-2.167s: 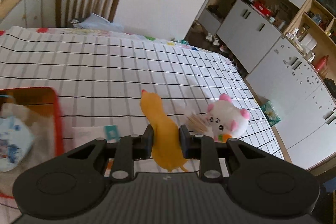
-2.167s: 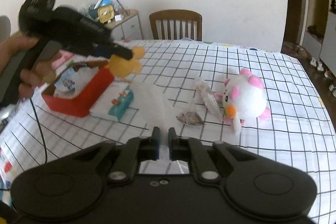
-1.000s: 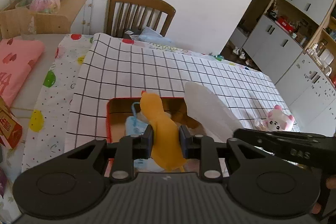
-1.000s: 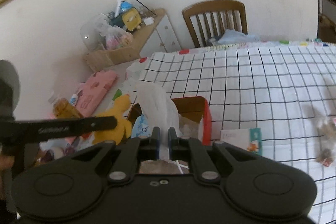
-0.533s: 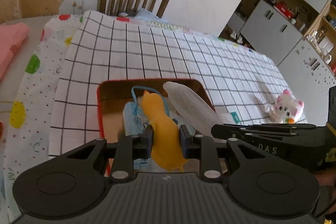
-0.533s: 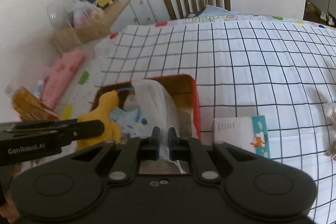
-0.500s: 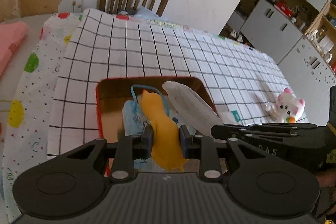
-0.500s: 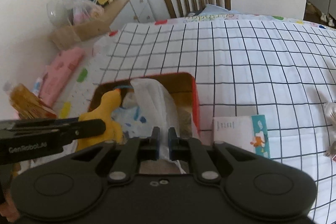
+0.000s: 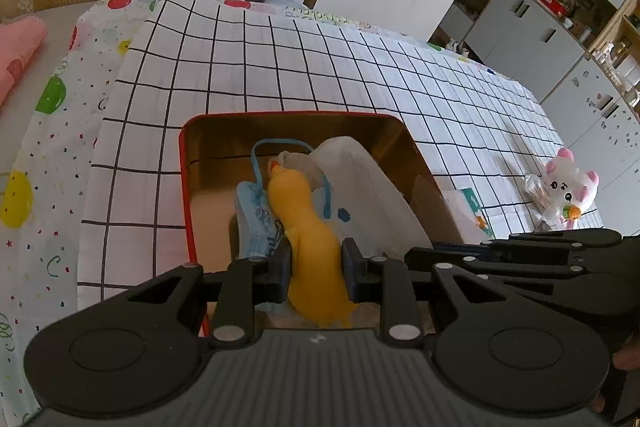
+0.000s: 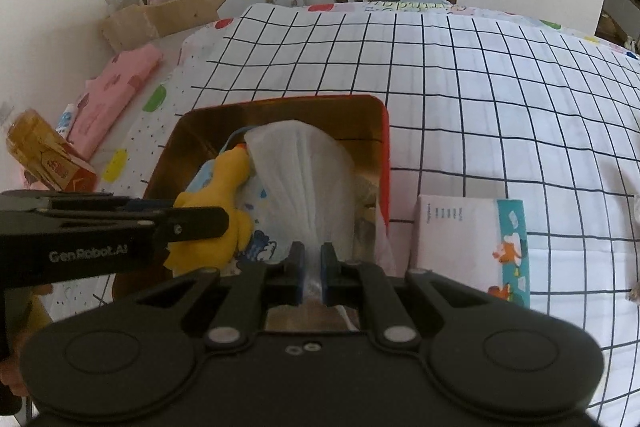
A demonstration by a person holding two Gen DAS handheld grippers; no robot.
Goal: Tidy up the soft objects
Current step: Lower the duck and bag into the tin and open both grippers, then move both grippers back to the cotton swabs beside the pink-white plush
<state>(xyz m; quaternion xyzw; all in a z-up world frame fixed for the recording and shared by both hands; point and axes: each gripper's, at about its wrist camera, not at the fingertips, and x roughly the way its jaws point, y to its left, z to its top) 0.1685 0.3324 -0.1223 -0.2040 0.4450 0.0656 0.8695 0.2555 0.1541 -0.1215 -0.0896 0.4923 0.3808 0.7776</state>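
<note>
The left tool [image 9: 315, 265] is clamped on a yellow rubber chicken [image 9: 308, 227] over the red tin box [image 9: 185, 187]. The right tool [image 10: 312, 273] pinches a white translucent bag [image 10: 308, 187] just beside the chicken, also over the box. A tissue pack [image 10: 472, 239] lies right of the box; a white plush toy [image 9: 568, 191] sits well beyond it on the tabletop [image 9: 320, 67].

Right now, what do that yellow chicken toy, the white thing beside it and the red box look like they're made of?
The yellow chicken toy looks like soft rubber or squishy foam: smooth, matte, one even colour. The white thing looks like thin, sheer non-woven fabric or tissue: translucent, gathered into fine pleats at the grip. The red box seems to be metal tin: painted red outside, with a shiny golden-brown lining inside.
</note>
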